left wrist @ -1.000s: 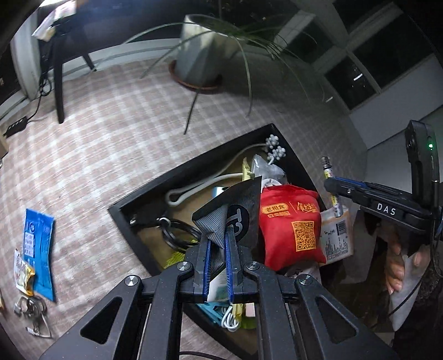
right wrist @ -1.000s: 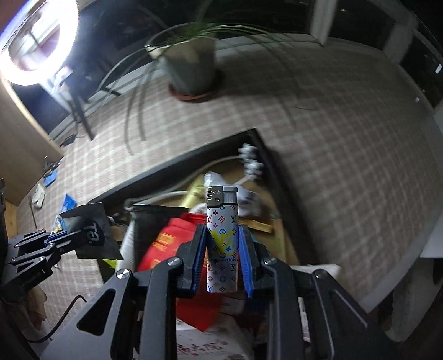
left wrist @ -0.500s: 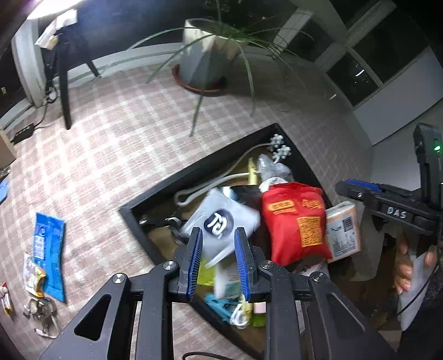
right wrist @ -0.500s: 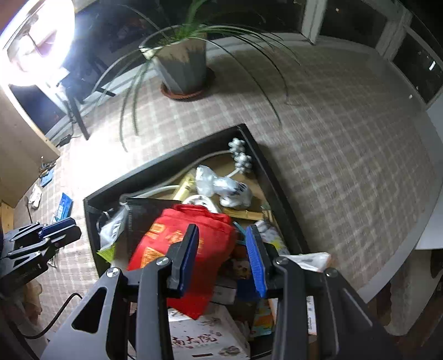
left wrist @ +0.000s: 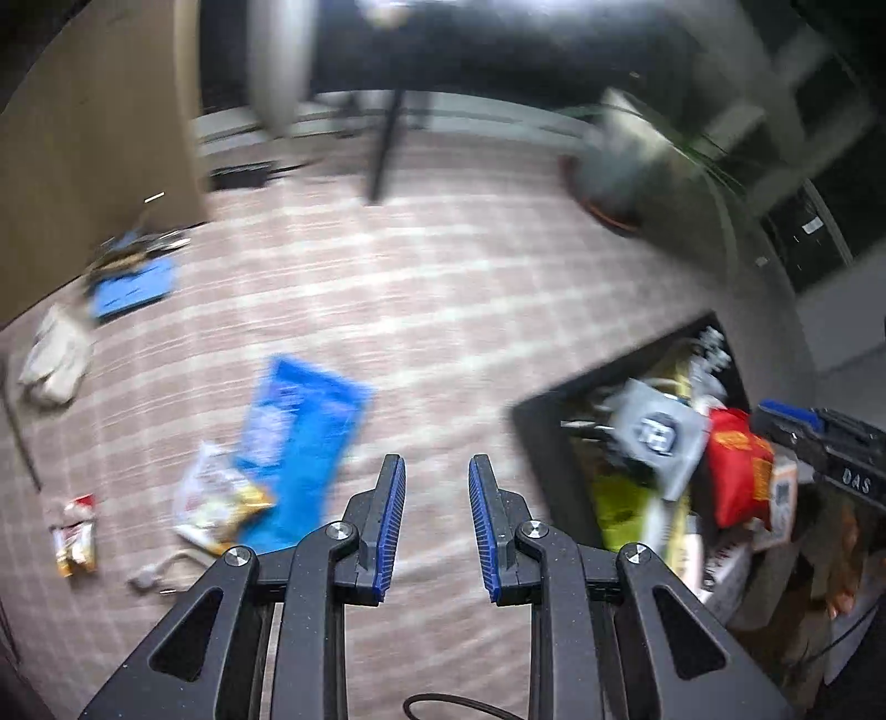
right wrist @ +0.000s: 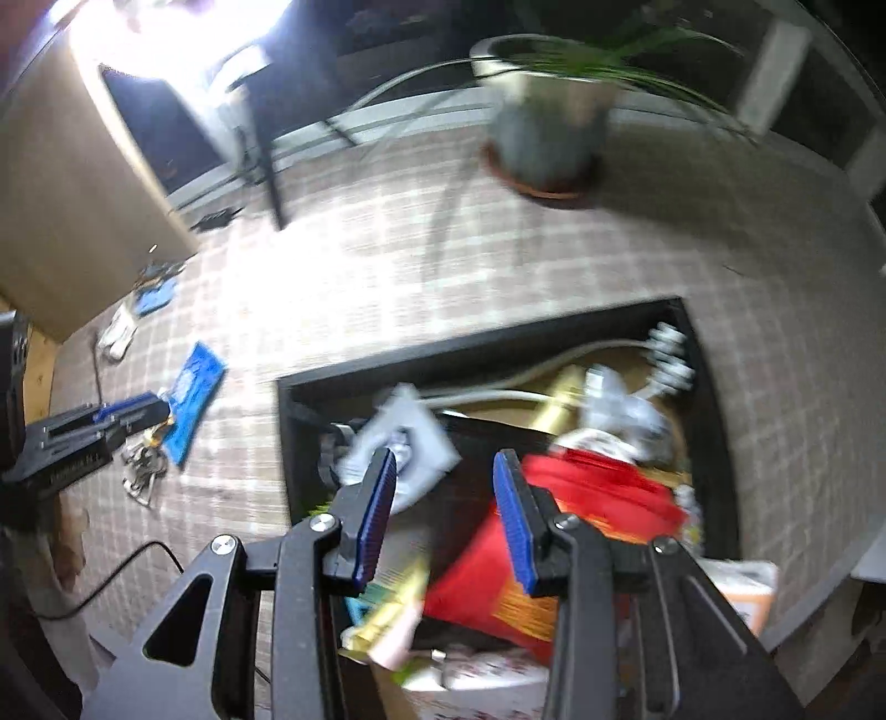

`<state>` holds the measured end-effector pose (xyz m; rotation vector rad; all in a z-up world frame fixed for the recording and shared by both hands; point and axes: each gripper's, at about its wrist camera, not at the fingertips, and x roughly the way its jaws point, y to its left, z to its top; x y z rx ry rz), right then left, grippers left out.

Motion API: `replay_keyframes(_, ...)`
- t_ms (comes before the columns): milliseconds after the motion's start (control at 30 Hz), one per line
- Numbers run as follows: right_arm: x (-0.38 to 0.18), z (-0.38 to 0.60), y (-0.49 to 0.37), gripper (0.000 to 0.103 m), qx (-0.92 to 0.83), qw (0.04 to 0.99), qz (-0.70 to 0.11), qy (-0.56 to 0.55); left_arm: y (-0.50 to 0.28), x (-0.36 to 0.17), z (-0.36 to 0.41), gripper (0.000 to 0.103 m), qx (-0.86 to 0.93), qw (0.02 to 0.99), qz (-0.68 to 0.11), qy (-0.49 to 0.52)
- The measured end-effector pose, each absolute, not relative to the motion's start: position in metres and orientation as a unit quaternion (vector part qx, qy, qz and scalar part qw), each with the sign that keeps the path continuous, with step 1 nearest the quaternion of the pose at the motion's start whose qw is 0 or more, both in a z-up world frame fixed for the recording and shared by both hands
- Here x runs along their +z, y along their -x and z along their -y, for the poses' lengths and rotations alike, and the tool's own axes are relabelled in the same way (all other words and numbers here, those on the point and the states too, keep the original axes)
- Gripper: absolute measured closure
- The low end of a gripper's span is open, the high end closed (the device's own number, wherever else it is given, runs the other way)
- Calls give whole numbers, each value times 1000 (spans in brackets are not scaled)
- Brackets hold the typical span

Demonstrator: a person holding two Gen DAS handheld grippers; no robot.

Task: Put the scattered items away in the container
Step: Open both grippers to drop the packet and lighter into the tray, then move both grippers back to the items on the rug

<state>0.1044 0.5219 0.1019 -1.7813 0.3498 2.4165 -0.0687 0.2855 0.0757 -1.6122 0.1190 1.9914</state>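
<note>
Since a second ago both grippers have let go of their loads — the grey pouch and the lighter went into the tray — and both views have swung leftward, away from the tray and toward the litter on the mat.

Left gripper: jaws parted, nothing between them, only bare mat beneath. Right gripper: jaws apart and empty, above the tray's contents, with the red bag below its right finger.

The governing relation is this: the blue packet lies ahead and to the left of the left jaws, near but not under them. Its long axis runs diagonally, from lower left up toward the right as that camera sees it, so it lies at a slant to the jaw line. A white-and-yellow wrapper touches its lower corner. In my judgement the left hand is plainly the nearer; the right is well apart from the packet, with the tray's left wall between.

Further left lie a small sachet, keys, a pale wrapper and a second blue item.

Surface: a checked woven mat, flat, much blurred. Room: dim, a potted plant at the far side, a bright lamp upper left, a wooden panel on the left.
</note>
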Motion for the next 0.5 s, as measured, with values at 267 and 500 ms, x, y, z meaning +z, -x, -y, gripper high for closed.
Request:
replay_keyframes(267, 86, -448, -58, 61, 793, -17, -87, 602, 107, 58, -174, 80, 767, 178, 5, 616)
replay_keyframes(500, 62, -382, -32, 50, 780, -66, -71, 619, 117, 39, -97, 67, 771, 105, 40, 627)
